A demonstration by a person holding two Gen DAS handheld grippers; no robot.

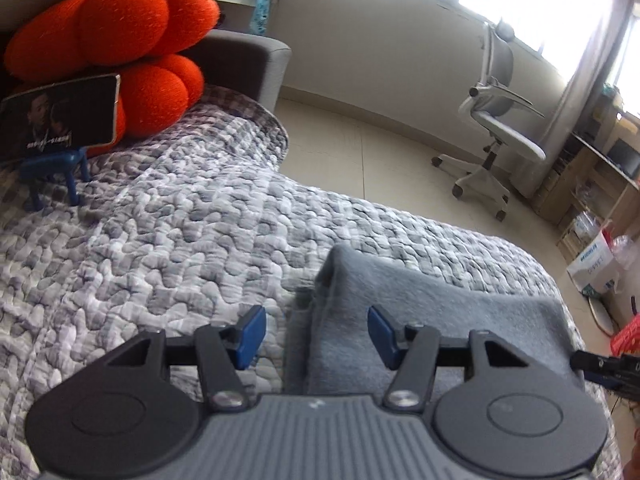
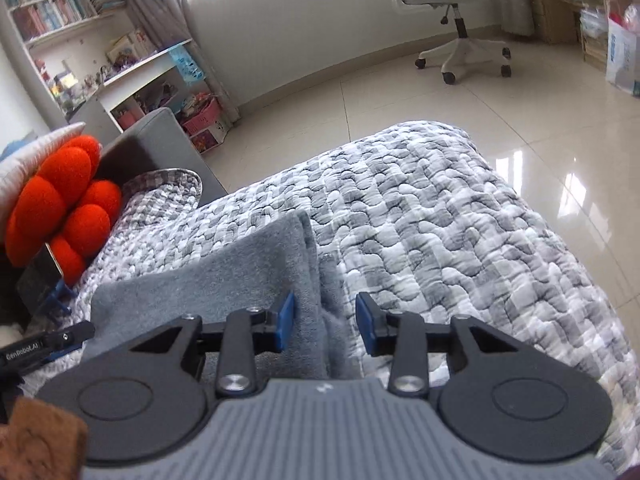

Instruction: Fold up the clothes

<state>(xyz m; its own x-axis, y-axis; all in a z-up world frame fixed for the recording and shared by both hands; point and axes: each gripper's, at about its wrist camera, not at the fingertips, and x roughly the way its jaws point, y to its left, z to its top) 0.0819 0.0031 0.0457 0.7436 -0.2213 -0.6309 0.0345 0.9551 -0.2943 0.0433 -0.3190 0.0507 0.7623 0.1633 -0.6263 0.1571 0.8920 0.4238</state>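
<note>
**Hovering over a folded grey garment on the quilted bed**

Covering the bed was a grey-and-white checked quilted bedspread point(image 1: 168, 240), the largest thing in both views. On it lay the folded grey fleece garment point(image 1: 440, 320), a thick rectangular stack near the bed's edge, its left fold line running between the left gripper's fingers and its right edge between the right gripper's. An orange lobed plush cushion point(image 1: 120, 40) leaned at the head of the bed, well apart from the garment, and beyond the bed a white swivel office chair point(image 1: 492, 128) stood on the pale tiled floor point(image 2: 400, 92). A dark phone showing a video point(image 1: 60, 116) rested on a small blue stand point(image 1: 56, 172) in front of the cushion.

The left gripper point(image 1: 316, 336) had its jaws released and spread wide above the garment's left edge, grasping nothing. The right gripper point(image 2: 325, 324) likewise held its jaws parted over the right edge, nothing between them.
</note>
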